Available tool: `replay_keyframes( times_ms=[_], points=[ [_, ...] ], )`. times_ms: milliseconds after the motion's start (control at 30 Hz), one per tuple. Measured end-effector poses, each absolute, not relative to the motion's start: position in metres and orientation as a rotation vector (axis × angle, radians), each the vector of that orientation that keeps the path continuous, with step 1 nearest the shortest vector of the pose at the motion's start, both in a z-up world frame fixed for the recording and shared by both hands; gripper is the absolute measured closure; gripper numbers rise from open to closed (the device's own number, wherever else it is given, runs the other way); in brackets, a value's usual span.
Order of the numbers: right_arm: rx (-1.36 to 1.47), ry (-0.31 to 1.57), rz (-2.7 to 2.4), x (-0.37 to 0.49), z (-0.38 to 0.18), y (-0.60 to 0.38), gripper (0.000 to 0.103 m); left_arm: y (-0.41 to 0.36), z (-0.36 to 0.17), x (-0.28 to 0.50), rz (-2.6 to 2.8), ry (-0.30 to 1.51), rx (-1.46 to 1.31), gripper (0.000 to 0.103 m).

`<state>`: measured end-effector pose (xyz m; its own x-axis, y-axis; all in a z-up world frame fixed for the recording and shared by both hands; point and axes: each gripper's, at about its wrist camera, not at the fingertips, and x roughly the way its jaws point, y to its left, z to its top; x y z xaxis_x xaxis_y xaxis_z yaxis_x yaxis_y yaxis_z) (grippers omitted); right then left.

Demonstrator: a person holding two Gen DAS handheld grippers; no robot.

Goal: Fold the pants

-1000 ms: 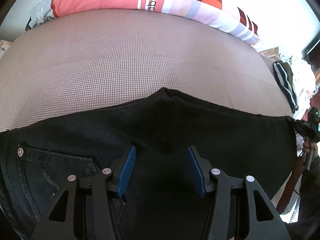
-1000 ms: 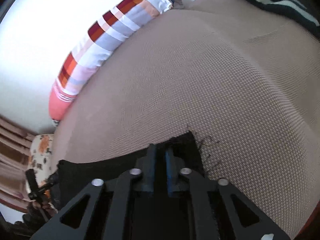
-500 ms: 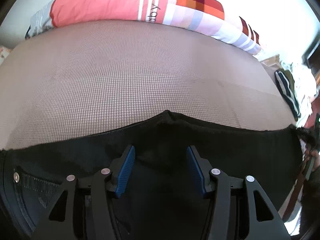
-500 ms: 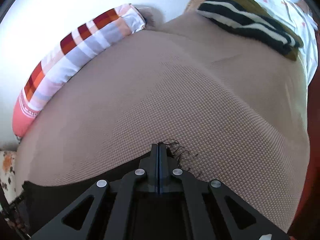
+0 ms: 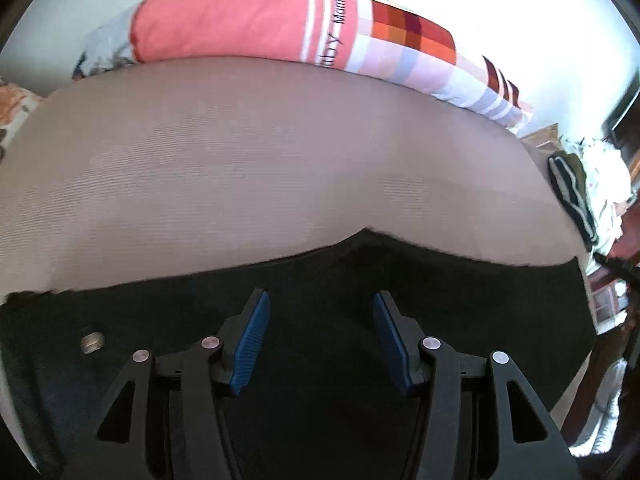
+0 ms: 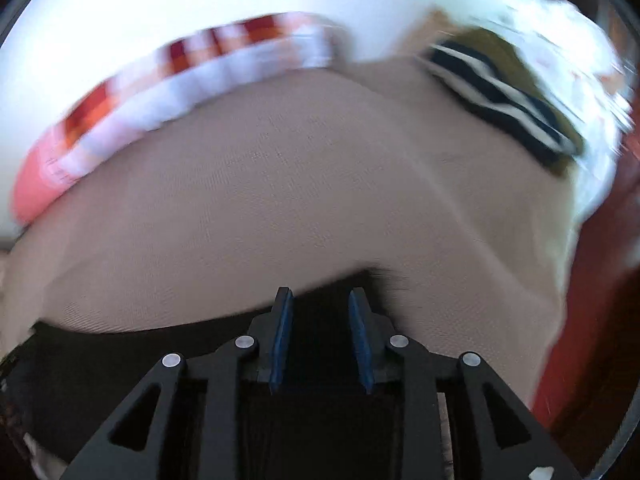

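Black pants (image 5: 360, 272) lie flat across the near part of a taupe bed sheet (image 5: 260, 152), a metal rivet (image 5: 92, 342) showing at their left. My left gripper (image 5: 320, 300) hangs over the pants with its blue pads (image 5: 250, 344) wide apart and nothing pinched, so it is open. The right wrist view is blurred by motion. There my right gripper (image 6: 320, 300) hovers over the frayed hem corner of the pants (image 6: 100, 360). Its jaws are opening, and the pads (image 6: 282, 328) stand clear of the cloth.
A long pink and checked bolster (image 5: 280, 24) lies along the far edge of the bed by the white wall. A dark striped garment (image 6: 500, 96) and white cloth sit at the bed's right end. Past the right edge is reddish floor (image 6: 592, 300).
The right gripper let go of the hem corner, its jaws parted, and it lifted and tilted up. The left gripper drew back a little, so the pocket slid out of view.
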<state>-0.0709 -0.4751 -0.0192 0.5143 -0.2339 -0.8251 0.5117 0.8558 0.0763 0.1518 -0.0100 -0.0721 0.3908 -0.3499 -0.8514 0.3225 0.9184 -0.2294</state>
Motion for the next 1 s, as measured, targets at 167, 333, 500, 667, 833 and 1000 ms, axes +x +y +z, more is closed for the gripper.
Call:
replay_keyframes(
  times_ms=[167, 333, 500, 667, 833, 1000],
  points=[
    [0.303, 1.004, -0.06, 0.004, -0.031, -0.375, 0.075, 0.024, -0.063, 0.14, -0.369, 1.09, 0.025, 0.049],
    [0.193, 1.109, 0.328, 0.083, -0.058, -0.25, 0.075, 0.069, -0.064, 0.139, -0.273, 1.098, -0.011, 0.048],
    [0.069, 1.184, 0.52, 0.125, -0.077, -0.176, 0.075, 0.097, -0.068, 0.139, -0.275, 1.108, -0.071, 0.048],
    [-0.047, 1.248, 0.595, 0.142, -0.097, -0.14, 0.074, 0.105, -0.069, 0.14, -0.31, 1.108, -0.099, 0.048],
    [-0.089, 1.242, 0.65, 0.143, -0.099, -0.126, 0.087, 0.106, -0.07, 0.141, -0.336, 1.097, -0.092, 0.048],
    [-0.14, 1.136, 0.533, 0.144, -0.094, -0.12, 0.1, 0.103, -0.074, 0.145, -0.319, 1.078, -0.041, 0.049]
  ],
)
